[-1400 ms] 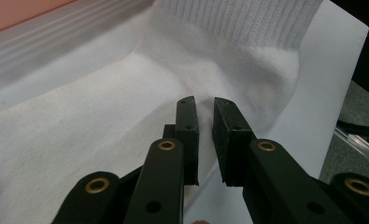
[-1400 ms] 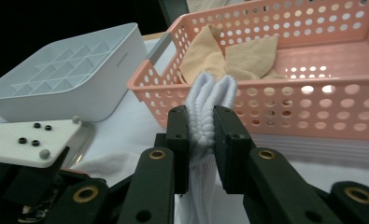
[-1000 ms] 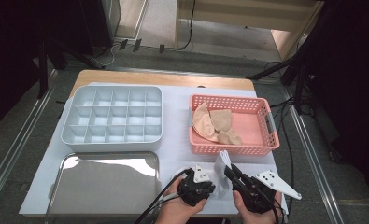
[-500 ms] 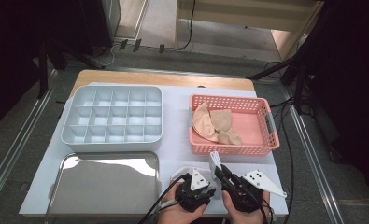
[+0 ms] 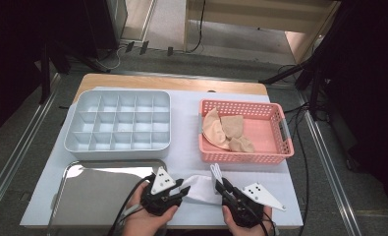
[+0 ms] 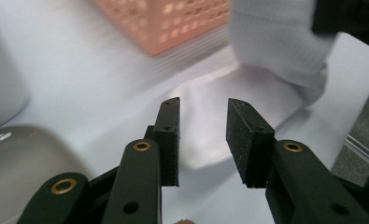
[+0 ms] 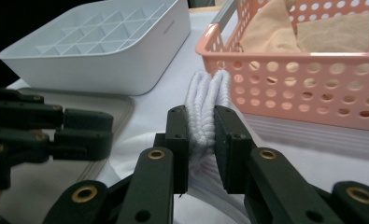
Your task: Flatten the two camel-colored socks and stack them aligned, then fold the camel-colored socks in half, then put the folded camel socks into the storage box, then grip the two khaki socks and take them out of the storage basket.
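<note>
1. Far left on the surface (image 5: 186,147), the tray (image 5: 78,196) sits at the near edge, with the divided box (image 5: 118,120) behind it.
2. My left claw (image 5: 184,189) is over the tray's right edge; its jaws have just been opening and stand apart with nothing between them, pointing at the sock.
3. The white sock (image 5: 201,189) lies at the near edge between both claws, in front of the basket.
4. My right claw (image 5: 220,178) is clamped on the sock's ribbed cuff (image 7: 205,98), which sticks up past the pads.
5. Right: the pink basket (image 5: 280,115) holds tan cloths (image 5: 226,129).
</note>
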Demonstrator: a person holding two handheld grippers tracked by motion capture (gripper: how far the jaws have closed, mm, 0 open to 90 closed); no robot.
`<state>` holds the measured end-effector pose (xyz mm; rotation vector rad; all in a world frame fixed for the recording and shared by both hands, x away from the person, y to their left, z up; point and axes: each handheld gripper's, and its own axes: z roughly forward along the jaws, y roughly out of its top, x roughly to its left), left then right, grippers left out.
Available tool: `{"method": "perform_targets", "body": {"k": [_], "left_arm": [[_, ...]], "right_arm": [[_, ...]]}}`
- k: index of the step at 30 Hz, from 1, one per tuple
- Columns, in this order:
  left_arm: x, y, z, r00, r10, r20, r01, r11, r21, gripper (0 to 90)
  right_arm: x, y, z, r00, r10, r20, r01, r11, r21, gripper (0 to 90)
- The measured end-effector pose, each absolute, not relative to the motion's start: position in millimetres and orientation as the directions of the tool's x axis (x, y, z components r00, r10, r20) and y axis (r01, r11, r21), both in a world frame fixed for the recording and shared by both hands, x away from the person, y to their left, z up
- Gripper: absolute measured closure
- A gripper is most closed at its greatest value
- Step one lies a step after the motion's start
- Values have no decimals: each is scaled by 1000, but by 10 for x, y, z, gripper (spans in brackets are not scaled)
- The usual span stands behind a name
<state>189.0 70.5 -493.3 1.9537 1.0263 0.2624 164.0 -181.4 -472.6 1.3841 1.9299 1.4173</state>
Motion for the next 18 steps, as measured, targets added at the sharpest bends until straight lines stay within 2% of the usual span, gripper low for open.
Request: {"method": "perform_targets", "body": {"k": [4, 12, 16, 18], "left_arm": [[1968, 753, -5059, 626, 735, -260, 613, -258, 746, 747], [2054, 707, -5191, 618, 736, -278, 641, -266, 720, 859], [2080, 712, -5220, 611, 739, -285, 652, -266, 710, 823], [2073, 748, -5194, 609, 739, -286, 648, -256, 717, 766]], "right_arm": [[1650, -1688, -4798, -456, 860, 230, 487, 25, 873, 774], [1664, -1339, -4990, -486, 849, 205, 484, 66, 873, 773], [1696, -1178, -5147, -521, 830, 197, 505, 114, 856, 764], [1711, -1170, -5203, -552, 805, 218, 520, 128, 845, 692]]}}
